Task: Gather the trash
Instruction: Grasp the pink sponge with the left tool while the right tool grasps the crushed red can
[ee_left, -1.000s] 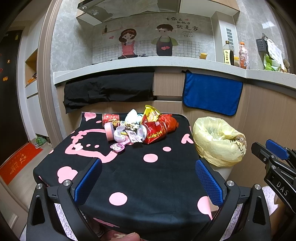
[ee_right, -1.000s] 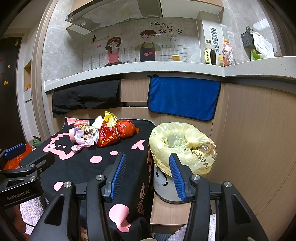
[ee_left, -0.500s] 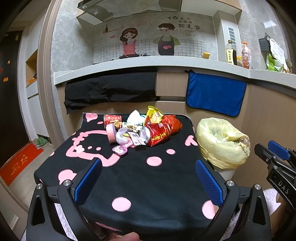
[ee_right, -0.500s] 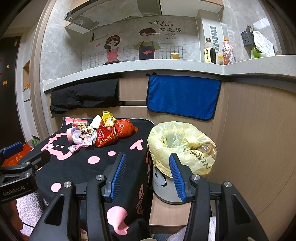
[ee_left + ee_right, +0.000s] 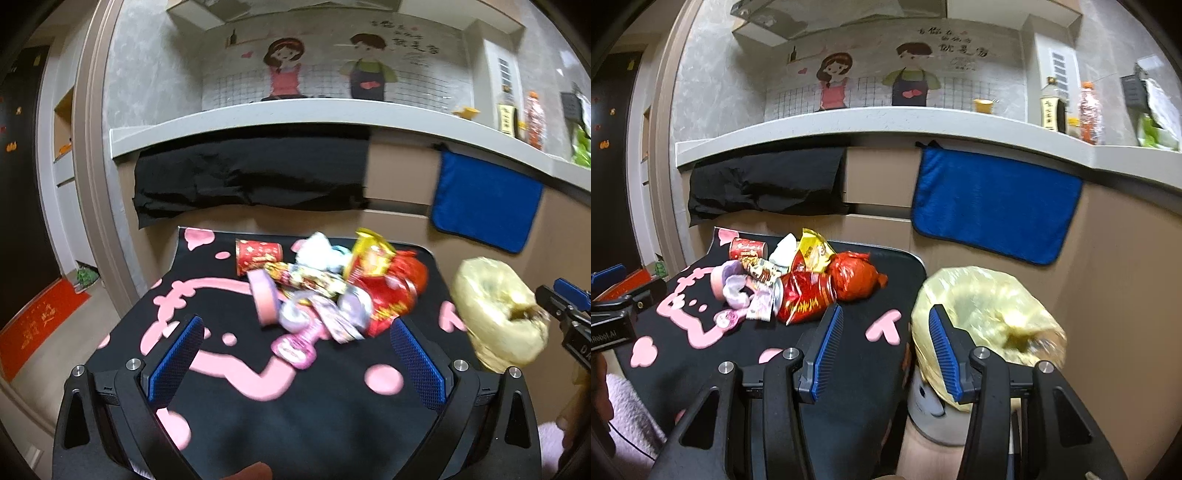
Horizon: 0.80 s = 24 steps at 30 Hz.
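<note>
A heap of trash (image 5: 332, 288) lies at the far middle of a table under a black cloth with pink shapes (image 5: 295, 398): a red crushed can (image 5: 803, 297), a red bag (image 5: 855, 275), a yellow wrapper (image 5: 812, 251), a red cup (image 5: 258, 254), a pink tape roll (image 5: 264, 299). A bin lined with a yellow bag (image 5: 982, 314) stands right of the table. My left gripper (image 5: 295, 350) hangs open in front of the heap, holding nothing. Over the table's right edge beside the bin my right gripper (image 5: 886, 332) is open and empty.
A wood-panelled counter front stands behind the table, with a black cloth (image 5: 251, 181) and a blue towel (image 5: 993, 214) hanging from it. Bottles (image 5: 1052, 110) sit on the counter top. A red mat (image 5: 40, 325) lies on the floor to the left.
Both grippers have moved forward toward the table; the trash heap and the bin look larger and closer. Their jaws stand as wide as before.
</note>
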Each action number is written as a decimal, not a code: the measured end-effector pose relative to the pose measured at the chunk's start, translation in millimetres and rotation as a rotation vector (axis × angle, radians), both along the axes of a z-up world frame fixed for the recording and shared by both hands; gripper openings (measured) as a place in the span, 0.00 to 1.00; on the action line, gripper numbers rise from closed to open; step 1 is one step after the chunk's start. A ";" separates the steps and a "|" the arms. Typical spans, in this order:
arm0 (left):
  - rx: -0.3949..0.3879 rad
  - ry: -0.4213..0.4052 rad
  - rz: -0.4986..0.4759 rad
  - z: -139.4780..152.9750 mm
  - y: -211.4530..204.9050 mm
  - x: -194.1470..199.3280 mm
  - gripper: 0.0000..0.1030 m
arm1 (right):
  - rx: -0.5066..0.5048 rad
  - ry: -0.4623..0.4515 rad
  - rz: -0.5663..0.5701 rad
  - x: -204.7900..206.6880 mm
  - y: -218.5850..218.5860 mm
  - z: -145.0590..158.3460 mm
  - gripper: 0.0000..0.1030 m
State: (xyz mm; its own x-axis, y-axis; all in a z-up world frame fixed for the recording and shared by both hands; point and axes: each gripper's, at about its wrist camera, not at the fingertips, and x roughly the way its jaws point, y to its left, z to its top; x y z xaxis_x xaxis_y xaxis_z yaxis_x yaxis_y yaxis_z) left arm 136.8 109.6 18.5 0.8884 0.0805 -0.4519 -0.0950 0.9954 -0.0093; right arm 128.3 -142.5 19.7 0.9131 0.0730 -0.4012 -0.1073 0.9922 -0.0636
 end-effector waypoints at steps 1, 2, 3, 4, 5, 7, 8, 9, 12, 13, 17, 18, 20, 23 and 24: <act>0.005 0.008 0.021 -1.9 8.3 10.7 0.98 | 0.011 0.005 0.001 9.7 3.9 0.8 0.45; 0.007 0.025 0.033 -4.3 16.8 23.2 0.98 | 0.020 0.011 0.000 20.1 8.3 0.8 0.45; 0.004 0.046 0.032 -7.6 23.8 34.2 0.98 | 0.026 0.016 -0.002 29.2 12.3 0.3 0.45; -0.005 0.073 0.035 -11.3 32.2 49.1 0.98 | 0.031 0.024 -0.004 38.8 15.9 -1.2 0.45; -0.018 0.091 0.041 -14.3 39.6 61.3 0.98 | 0.033 0.036 -0.006 48.9 20.6 -3.4 0.45; -0.057 0.116 0.043 -20.7 51.3 79.6 0.97 | 0.027 0.070 0.002 69.6 30.7 -9.9 0.45; -0.079 0.129 0.041 -24.2 56.9 90.5 0.97 | 0.020 0.087 0.007 79.3 35.1 -13.5 0.45; -0.095 0.135 0.034 -27.5 61.1 100.7 0.97 | 0.015 0.099 0.010 86.7 38.4 -16.0 0.45; -0.111 0.153 -0.009 -36.3 64.1 122.4 0.90 | 0.005 0.131 0.011 109.8 47.4 -24.0 0.45; -0.114 0.161 -0.011 -39.8 64.8 131.7 0.90 | 0.006 0.137 0.009 115.8 48.7 -26.2 0.45; -0.171 0.209 0.010 -55.6 71.4 164.7 0.84 | 0.018 0.154 -0.002 136.0 50.2 -33.1 0.45; -0.191 0.226 0.021 -61.0 74.9 174.2 0.84 | 0.024 0.158 -0.004 139.8 49.7 -34.7 0.45; -0.223 0.260 0.038 -70.3 80.4 188.0 0.81 | 0.031 0.167 -0.006 146.5 49.2 -38.7 0.45; -0.267 0.309 0.039 -84.4 84.6 204.1 0.71 | 0.023 0.180 0.003 153.8 49.8 -43.9 0.45; -0.273 0.316 0.038 -86.9 85.2 205.8 0.69 | 0.021 0.181 0.010 155.3 50.6 -44.8 0.45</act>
